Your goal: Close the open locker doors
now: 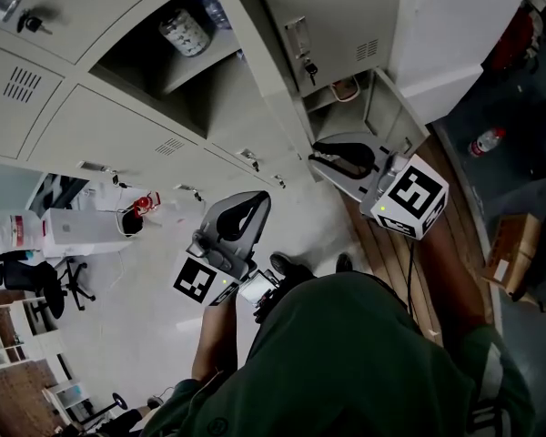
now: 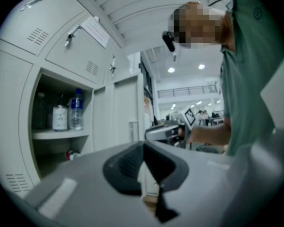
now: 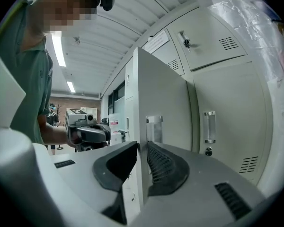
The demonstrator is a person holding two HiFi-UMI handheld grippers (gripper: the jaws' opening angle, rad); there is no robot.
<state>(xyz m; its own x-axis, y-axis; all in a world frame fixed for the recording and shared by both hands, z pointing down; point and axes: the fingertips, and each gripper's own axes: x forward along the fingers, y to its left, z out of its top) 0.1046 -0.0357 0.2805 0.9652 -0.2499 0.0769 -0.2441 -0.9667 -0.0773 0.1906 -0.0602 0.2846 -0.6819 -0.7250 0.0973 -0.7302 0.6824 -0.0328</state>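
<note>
In the right gripper view the tall grey open locker door [image 3: 163, 93] stands edge-on, and my right gripper [image 3: 141, 151] is shut on its free edge. From the head view the same door [image 1: 346, 21] shows a handle plate and a key, with the right gripper [image 1: 317, 156] at its lower edge. My left gripper [image 1: 257, 200] hangs lower left, apart from the lockers. Its jaws [image 2: 143, 148] are shut on nothing. An open compartment [image 2: 61, 117] holds bottles on a shelf.
Closed locker doors [image 3: 227, 126] with handles and keys stand right of the held door. A white wrapped box [image 1: 455, 35] sits at the right, and a plastic bottle [image 1: 485, 141] lies on the floor. Office chairs [image 1: 45, 285] stand far left.
</note>
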